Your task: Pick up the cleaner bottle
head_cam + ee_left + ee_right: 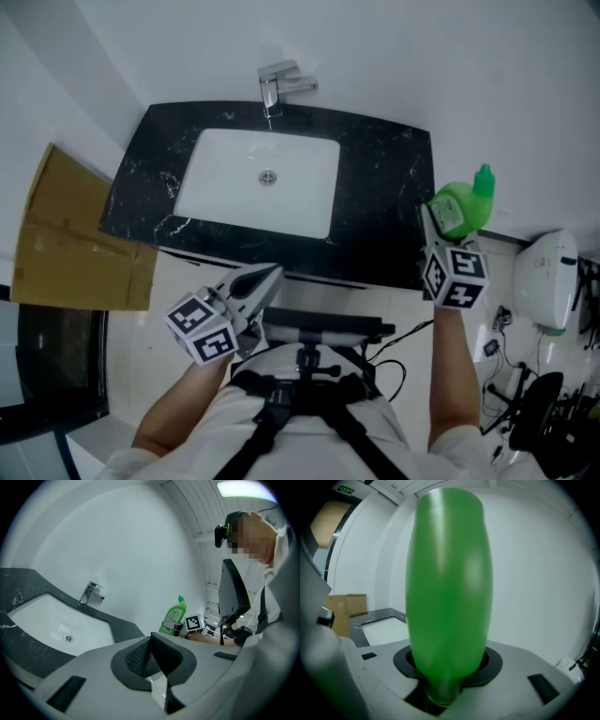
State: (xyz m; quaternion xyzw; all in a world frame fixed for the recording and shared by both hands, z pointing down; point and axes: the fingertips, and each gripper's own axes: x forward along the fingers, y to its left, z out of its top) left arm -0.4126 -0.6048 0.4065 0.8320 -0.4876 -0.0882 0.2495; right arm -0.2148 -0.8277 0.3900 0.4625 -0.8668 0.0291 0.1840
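White walls all round, and below them the black marbled surface (375, 187), wide across the head view. Flat cardboard (70, 234) leans just off its left end, and the white sink (220, 183) is set into the middle.

Now the action. The green bottle (457, 210) is at the surface's right end, pinched low on its body by the right tool (439, 225), with the pads tight on both sides. In the left gripper view the bottle stands close to upright. Its long axis is near vertical, with the top leaning a touch to the right. From the head view its top points away from the person, toward the wall. Whether its base is clear of the surface, can't tell.

The left tool (267, 277) hangs in front of the surface's near edge, jaws pressed together with nothing in them, nose aimed toward the sink. The chrome tap (278, 84) sits behind the sink, and smallest of all is the bottle's green cap (181, 599), on top.
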